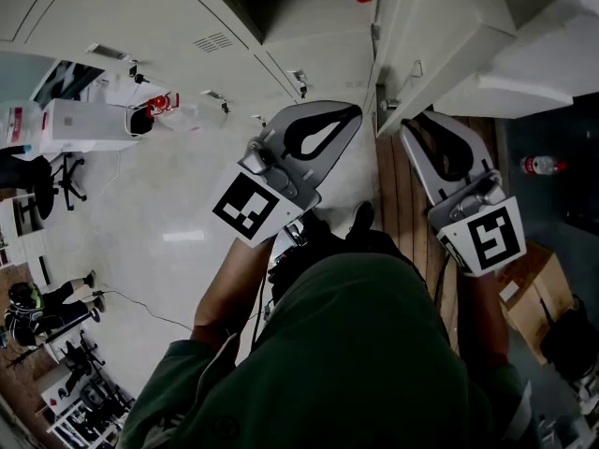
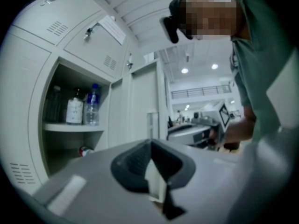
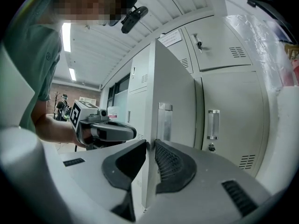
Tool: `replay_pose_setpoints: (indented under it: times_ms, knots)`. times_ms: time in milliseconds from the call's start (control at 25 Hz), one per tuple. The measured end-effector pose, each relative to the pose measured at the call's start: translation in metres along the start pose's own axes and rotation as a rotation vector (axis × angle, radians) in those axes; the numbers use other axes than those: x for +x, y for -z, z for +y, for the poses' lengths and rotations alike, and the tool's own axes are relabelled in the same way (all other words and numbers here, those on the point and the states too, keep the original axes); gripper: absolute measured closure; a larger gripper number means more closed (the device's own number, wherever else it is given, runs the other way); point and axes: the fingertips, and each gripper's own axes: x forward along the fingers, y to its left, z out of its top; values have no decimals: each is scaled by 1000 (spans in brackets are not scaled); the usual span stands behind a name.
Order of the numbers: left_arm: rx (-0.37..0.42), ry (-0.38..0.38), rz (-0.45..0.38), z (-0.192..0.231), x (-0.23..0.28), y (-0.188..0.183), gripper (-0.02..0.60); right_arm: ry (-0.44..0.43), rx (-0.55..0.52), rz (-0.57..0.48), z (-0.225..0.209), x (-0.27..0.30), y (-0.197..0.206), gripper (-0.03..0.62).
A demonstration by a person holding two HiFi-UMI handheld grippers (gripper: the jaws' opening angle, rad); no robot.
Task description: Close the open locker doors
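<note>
You are pinching the edge of the open locker door (image 3: 175,92) in your right claw (image 3: 149,143). Your left claw (image 2: 150,143) is hanging close by, squeezed narrow and empty. Farther off, the locker (image 2: 36,125) with bottles (image 2: 92,104) is gaping open, so the closing is only starting.

The shelf (image 2: 70,127) in the open locker compartment (image 2: 39,139) carries three upright bottles in a close row: a clear bottle (image 2: 53,104) at its left end, a white-labelled bottle (image 2: 74,110) in the middle, and a blue-capped water bottle (image 2: 92,106) at the right. Below the shelf, a red-capped bottle (image 2: 85,150) lies on the compartment's bottom.
</note>
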Motion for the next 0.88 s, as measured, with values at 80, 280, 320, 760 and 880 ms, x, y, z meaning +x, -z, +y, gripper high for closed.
replay_pose_setpoints:
  times_ms: [80, 280, 320, 760, 880]
  knots:
    - [-1, -6, 1, 2, -4, 1, 578, -10, -1, -1, 4, 5, -1, 556]
    - [-1, -21, -1, 10, -18, 0, 578, -28, -4, 7, 15, 19, -2, 556]
    - [-1, -25, -1, 12, -21, 0, 578, -34, -6, 6, 18, 22, -3, 556]
    - [-6, -64, -5, 42, -56, 5, 578, -61, -20, 15, 41, 63, -8, 556]
    - [-7, -75, -10, 53, -64, 6, 578, -61, -24, 19, 45, 75, -10, 556]
